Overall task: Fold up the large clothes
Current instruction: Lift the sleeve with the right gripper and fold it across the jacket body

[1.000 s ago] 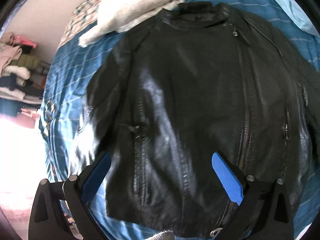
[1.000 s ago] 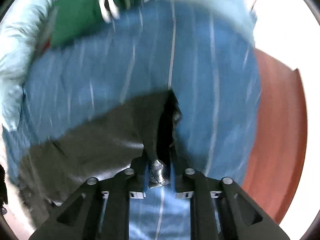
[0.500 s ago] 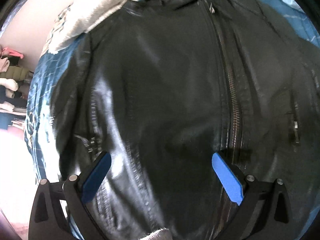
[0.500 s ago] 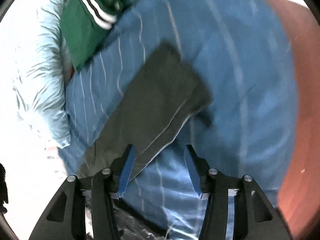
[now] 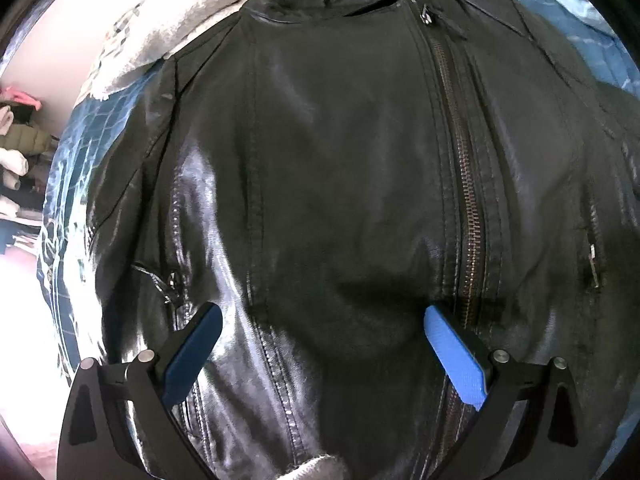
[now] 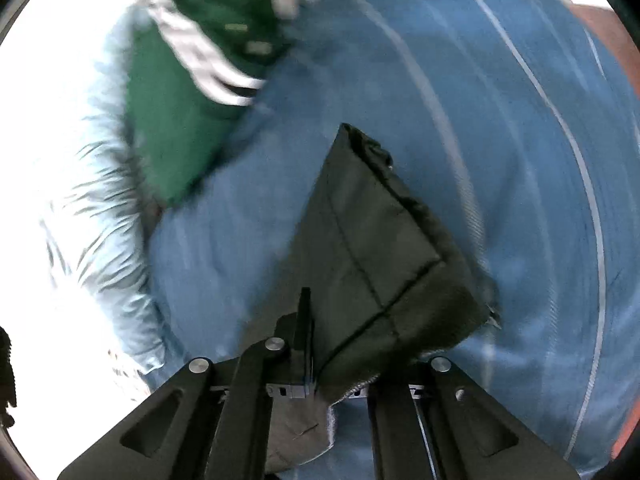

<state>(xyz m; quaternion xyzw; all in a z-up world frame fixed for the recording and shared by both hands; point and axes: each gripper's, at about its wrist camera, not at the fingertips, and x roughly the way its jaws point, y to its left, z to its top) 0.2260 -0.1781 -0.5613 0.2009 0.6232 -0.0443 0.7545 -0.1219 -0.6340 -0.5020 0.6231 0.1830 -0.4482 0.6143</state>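
A black leather jacket (image 5: 340, 168) lies front up on the blue striped bed sheet (image 5: 68, 184), zip closed, collar at the top. My left gripper (image 5: 322, 314) hovers close over its lower front, pointing steeply down, blue pads wide apart and nothing between them. In the right wrist view, my right gripper (image 6: 320, 320) is shut on a dark sleeve end of the jacket (image 6: 372, 248), which folds up over its right finger. Only the left finger (image 6: 306, 316) shows.
A white fluffy blanket (image 5: 192, 12) lies by the collar. A green garment with white stripes (image 6: 188, 92) and a pale blue puffy garment (image 6: 92, 208) sit on the sheet (image 6: 500, 140) beyond the sleeve. Stacked clothes (image 5: 16, 148) stand at the far left, red-brown floor (image 6: 624, 20) at the right.
The left gripper has sunk closer to the jacket, still open. The right gripper let go, spread its jaws over the sleeve, then shut on it again, with the view swinging.
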